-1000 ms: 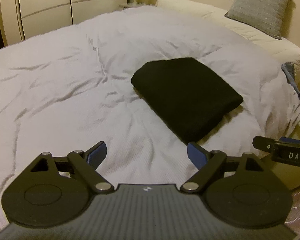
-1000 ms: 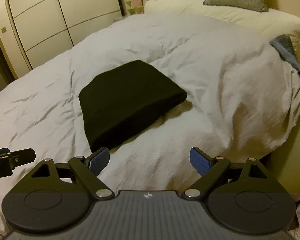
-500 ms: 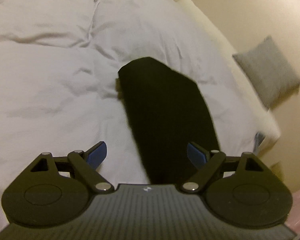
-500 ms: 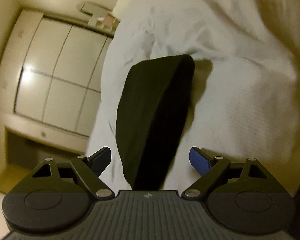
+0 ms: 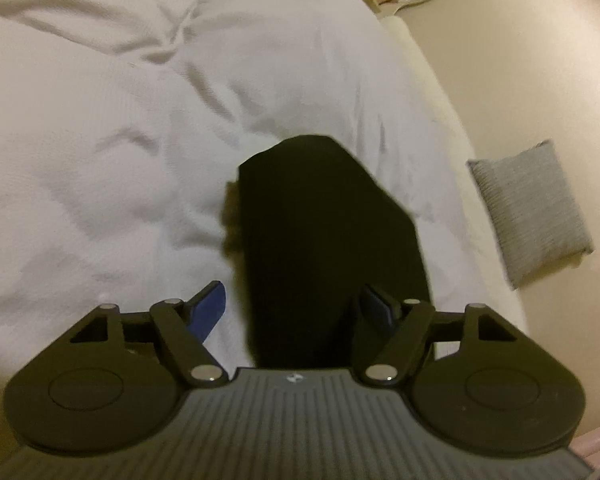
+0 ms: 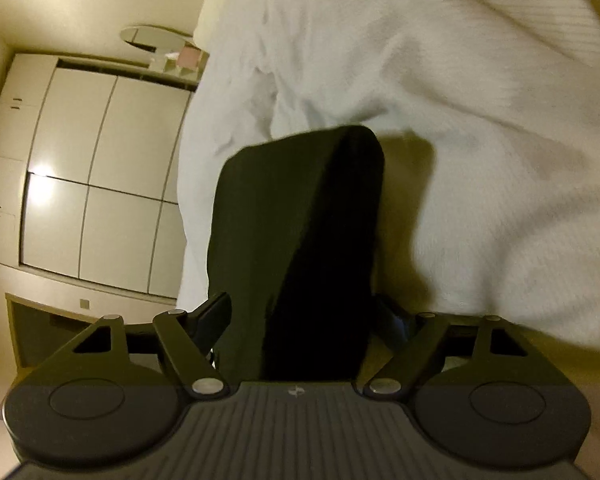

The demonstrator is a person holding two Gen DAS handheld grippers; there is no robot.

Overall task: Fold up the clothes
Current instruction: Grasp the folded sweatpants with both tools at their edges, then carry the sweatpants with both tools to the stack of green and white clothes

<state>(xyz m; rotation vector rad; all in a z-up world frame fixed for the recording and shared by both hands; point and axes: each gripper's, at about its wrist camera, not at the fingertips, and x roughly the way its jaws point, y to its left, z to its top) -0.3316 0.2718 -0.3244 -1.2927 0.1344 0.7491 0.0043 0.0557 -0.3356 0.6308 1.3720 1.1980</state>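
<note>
Folding looks basically done: the black folded fabric bundle (image 5: 332, 240) sits compact on the rumpled white duvet (image 5: 100, 140). Left gripper (image 5: 296, 306) and right gripper (image 6: 304, 316) both straddle its ends, jaws apart, not yet clamped.

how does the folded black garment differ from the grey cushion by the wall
The folded black garment is plain black with no visible texture; the grey cushion is light grey with a woven look. The garment lies on the white duvet mid-bed, reaching back between the open fingers of the left gripper; the cushion sits at the bed's edge against the wall, away from the gripper. Both are soft, roughly rectangular textiles.
</note>
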